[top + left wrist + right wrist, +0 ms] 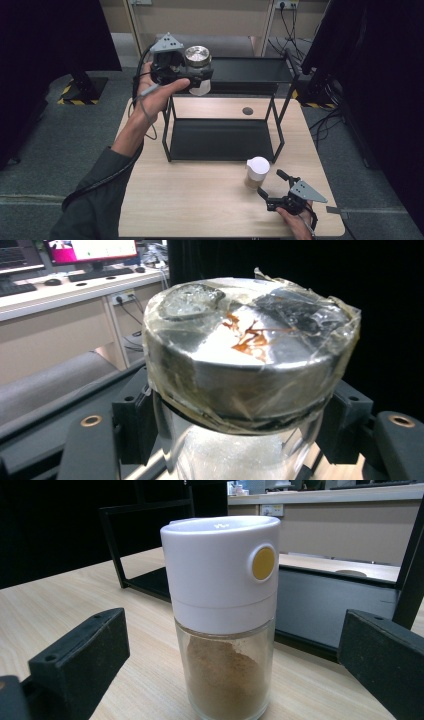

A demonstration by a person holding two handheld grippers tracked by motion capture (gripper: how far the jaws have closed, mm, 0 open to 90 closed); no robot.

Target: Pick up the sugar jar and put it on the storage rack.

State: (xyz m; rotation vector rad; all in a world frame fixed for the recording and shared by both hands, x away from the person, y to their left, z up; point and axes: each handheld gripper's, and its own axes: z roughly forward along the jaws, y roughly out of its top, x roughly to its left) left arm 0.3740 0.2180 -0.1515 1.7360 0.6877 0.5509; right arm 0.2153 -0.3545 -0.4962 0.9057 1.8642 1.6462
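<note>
At the left of the high view, the left gripper (197, 75) is raised above the table (200, 200), level with the top tier of the black rack (222, 140), and is clenched on a jar (198, 67). The jar has a metal lid under clear wrap and white grains in its glass body. In the left gripper view the black jaws press on the glass from both sides just under the lid, so the jar (250, 365) stands upright between them, its lid above the jaws. The jar hangs at the rack's near-left top corner, clear of both shelves.

Farther right, a shaker (257, 172) with a white cap and brown powder stands upright on the table, just in front of the rack's lower shelf.

At the right, the right gripper (272, 192) lies low by the table's near edge, jaws released and spread. In the right gripper view the shaker (222, 615) stands between the two jaws but apart from each; its yellow button faces right.
</note>
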